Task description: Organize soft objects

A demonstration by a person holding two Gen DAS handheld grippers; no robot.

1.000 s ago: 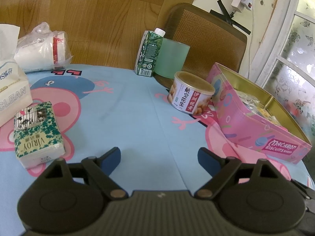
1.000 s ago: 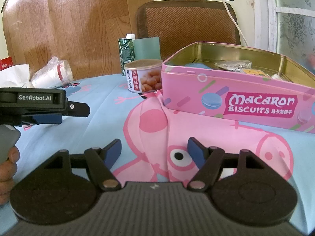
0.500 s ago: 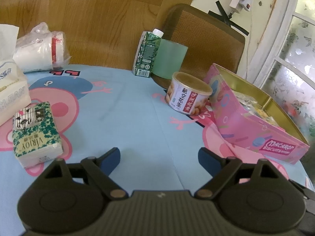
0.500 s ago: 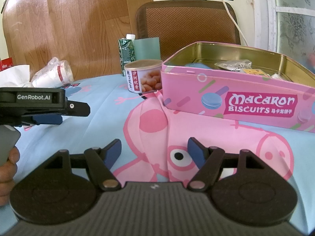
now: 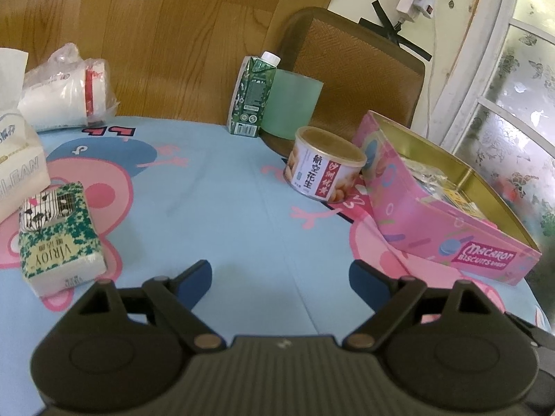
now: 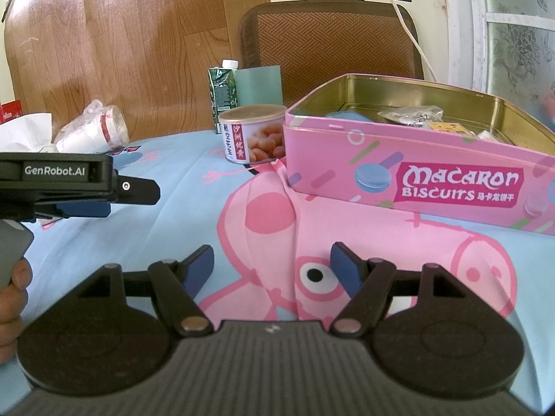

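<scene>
Item: small tissue pack [image 5: 57,234], green-patterned soft wrapper, lying flat on the cartoon tablecloth [image 5: 222,208], well left of the pink biscuit tin [image 5: 451,228] and untouched. A larger tissue box [image 5: 17,163] sits just behind the pack.

Item: left gripper [image 5: 280,279], fingers spread wide, holding nothing, hovering over bare cloth between the pack and the tin.

Item: right gripper [image 6: 271,267], fingers likewise wide apart and empty, low over the cloth in front of the tin [image 6: 416,173]; the left tool appears at its left edge.

Item: tin, lid off, already holding small packets; peanut can [image 5: 324,168] touching or nearly touching its far corner.

Change since a second ago: left view has swung slightly, so the tin sits further right and the pack closer to the fingers; right view is unchanged. No object has moved.

Assessment: no grasp begun; the left tool appears to be lining up on the pack.
</scene>
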